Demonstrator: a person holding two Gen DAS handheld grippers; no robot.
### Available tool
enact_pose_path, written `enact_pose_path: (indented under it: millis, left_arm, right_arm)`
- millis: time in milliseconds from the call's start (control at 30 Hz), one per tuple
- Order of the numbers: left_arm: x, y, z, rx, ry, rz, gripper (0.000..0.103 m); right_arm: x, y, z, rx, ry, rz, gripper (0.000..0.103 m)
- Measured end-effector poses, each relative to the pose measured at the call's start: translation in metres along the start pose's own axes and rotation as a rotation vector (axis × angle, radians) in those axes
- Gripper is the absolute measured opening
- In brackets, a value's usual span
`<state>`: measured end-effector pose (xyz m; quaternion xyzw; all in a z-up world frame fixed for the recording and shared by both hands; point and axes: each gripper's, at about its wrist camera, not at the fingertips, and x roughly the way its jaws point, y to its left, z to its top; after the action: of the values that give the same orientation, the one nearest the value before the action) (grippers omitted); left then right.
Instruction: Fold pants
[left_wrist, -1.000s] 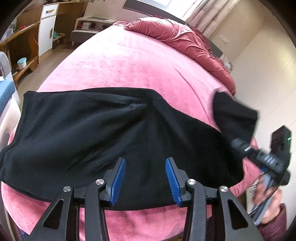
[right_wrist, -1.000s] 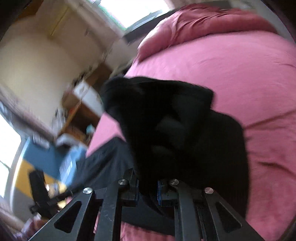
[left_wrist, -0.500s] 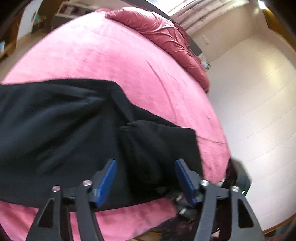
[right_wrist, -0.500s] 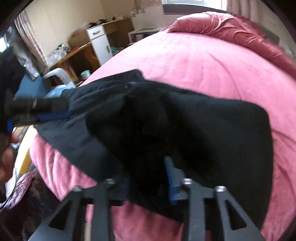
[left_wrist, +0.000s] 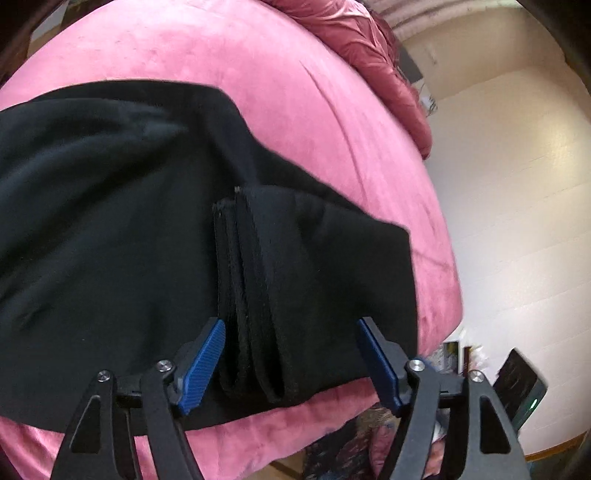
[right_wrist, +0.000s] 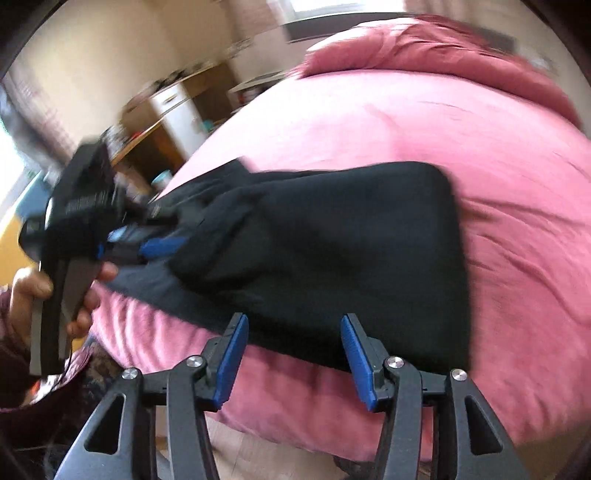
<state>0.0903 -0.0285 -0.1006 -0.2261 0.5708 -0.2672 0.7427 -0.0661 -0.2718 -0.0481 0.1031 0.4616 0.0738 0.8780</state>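
Note:
Black pants (left_wrist: 110, 229) lie on the pink bed, with one end folded back over the rest. The folded hems (left_wrist: 251, 295) lie stacked between the wide-open blue pads of my left gripper (left_wrist: 291, 362), which hovers at the near edge and holds nothing. In the right wrist view the folded pants (right_wrist: 332, 251) lie ahead of my right gripper (right_wrist: 293, 360), open and empty above the bed's near edge. The left gripper (right_wrist: 162, 245) shows there at the pants' left end, blurred.
The pink bed (left_wrist: 258, 74) has a crumpled red duvet (left_wrist: 369, 48) at its far end. A wooden desk and white cabinet (right_wrist: 177, 110) stand beyond the bed's left side. Pale floor (left_wrist: 517, 221) lies to the right.
My right gripper carried the pants' end over onto the rest, let go and drew back open. My left gripper swung right and now straddles the folded hems.

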Motion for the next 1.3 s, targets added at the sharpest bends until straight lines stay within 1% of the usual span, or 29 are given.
enact_pose_path:
  millis: [33,67,100,133,167,200,267,333,400,433,467,500,533,600,633,667,700,767,833,900,933,1000,1067,1167,1200,1300]
  left_arm:
    - [0.003,-0.002,-0.003,0.023,0.008,0.004,0.048]
    - [0.006,-0.004,-0.005,0.048,0.011,0.024,0.031]
    - [0.007,-0.006,-0.007,0.063,-0.002,0.035,0.028]
    - [0.006,-0.007,-0.008,0.071,-0.01,0.027,0.025]
    - [0.005,-0.008,-0.009,0.078,-0.016,0.021,0.018]
    - [0.002,-0.009,-0.01,0.086,-0.029,0.027,0.016]
    - [-0.005,-0.008,-0.012,0.093,-0.05,0.017,0.013]
    - [-0.013,-0.006,-0.015,0.104,-0.064,0.019,0.013]
    - [-0.016,0.0,-0.018,0.103,-0.06,0.047,0.012]
    - [-0.014,0.003,-0.019,0.098,-0.048,0.065,0.013]
    - [-0.012,0.007,-0.02,0.095,-0.039,0.085,0.013]
    - [-0.007,0.011,-0.019,0.082,-0.033,0.103,0.015]
    - [-0.004,0.014,-0.018,0.066,-0.024,0.1,0.016]
    - [-0.002,0.014,-0.018,0.07,-0.037,0.132,0.03]
    - [-0.005,0.014,-0.022,0.076,-0.038,0.149,0.031]
    - [-0.007,0.013,-0.023,0.078,-0.04,0.149,0.032]
    - [-0.01,0.01,-0.024,0.085,-0.05,0.153,0.035]
    - [-0.017,0.004,-0.028,0.11,-0.071,0.175,0.035]
    - [-0.025,0.003,-0.03,0.111,-0.088,0.183,0.036]
    - [-0.032,0.005,-0.033,0.111,-0.105,0.214,0.037]
    - [-0.038,0.006,-0.029,0.109,-0.113,0.228,0.037]
    - [-0.045,0.005,-0.032,0.117,-0.134,0.26,0.039]
    - [-0.056,0.005,-0.037,0.142,-0.17,0.328,0.039]
    - [-0.068,0.003,-0.042,0.166,-0.221,0.399,0.039]
    - [-0.072,0.004,-0.043,0.169,-0.234,0.418,0.039]
    - [-0.086,0.011,-0.047,0.16,-0.256,0.439,0.039]
  right_arm:
    - [-0.004,-0.01,-0.001,0.032,-0.007,-0.018,0.053]
    - [-0.009,-0.025,-0.003,0.075,-0.016,-0.048,0.053]
    - [-0.012,-0.036,-0.005,0.113,-0.021,-0.074,0.053]
    - [-0.014,-0.052,-0.007,0.167,-0.019,-0.107,0.053]
    - [-0.015,-0.062,-0.007,0.206,-0.02,-0.12,0.053]
    - [-0.015,-0.071,-0.007,0.24,-0.027,-0.125,0.053]
    - [-0.013,-0.077,-0.007,0.257,-0.029,-0.126,0.053]
    - [-0.008,-0.076,-0.007,0.236,-0.01,-0.126,0.053]
    - [-0.001,-0.07,-0.006,0.207,0.01,-0.118,0.051]
    - [0.005,-0.068,-0.007,0.193,0.033,-0.107,0.048]
    - [0.008,-0.068,-0.009,0.182,0.052,-0.114,0.047]
    - [0.014,-0.066,-0.01,0.173,0.062,-0.123,0.048]
    - [0.018,-0.065,-0.011,0.167,0.067,-0.123,0.048]
    - [0.024,-0.064,-0.011,0.156,0.078,-0.14,0.048]
    - [0.023,-0.064,-0.009,0.153,0.082,-0.142,0.048]
    - [0.022,-0.063,-0.008,0.151,0.085,-0.146,0.049]
    - [0.02,-0.061,-0.005,0.138,0.085,-0.154,0.049]
    - [0.014,-0.055,0.0,0.102,0.069,-0.18,0.049]
    - [0.01,-0.049,0.005,0.07,0.05,-0.188,0.049]
    - [0.005,-0.036,0.011,0.033,0.032,-0.197,0.049]
    - [0.005,-0.03,0.013,0.012,0.026,-0.199,0.049]
    - [0.008,-0.016,0.02,-0.032,0.024,-0.178,0.049]
    - [0.019,-0.006,0.027,-0.067,0.033,-0.155,0.049]
    - [0.037,0.017,0.041,-0.12,0.05,-0.104,0.049]
    - [0.046,0.028,0.046,-0.144,0.055,-0.084,0.049]
    - [0.063,0.054,0.056,-0.192,0.069,-0.038,0.049]
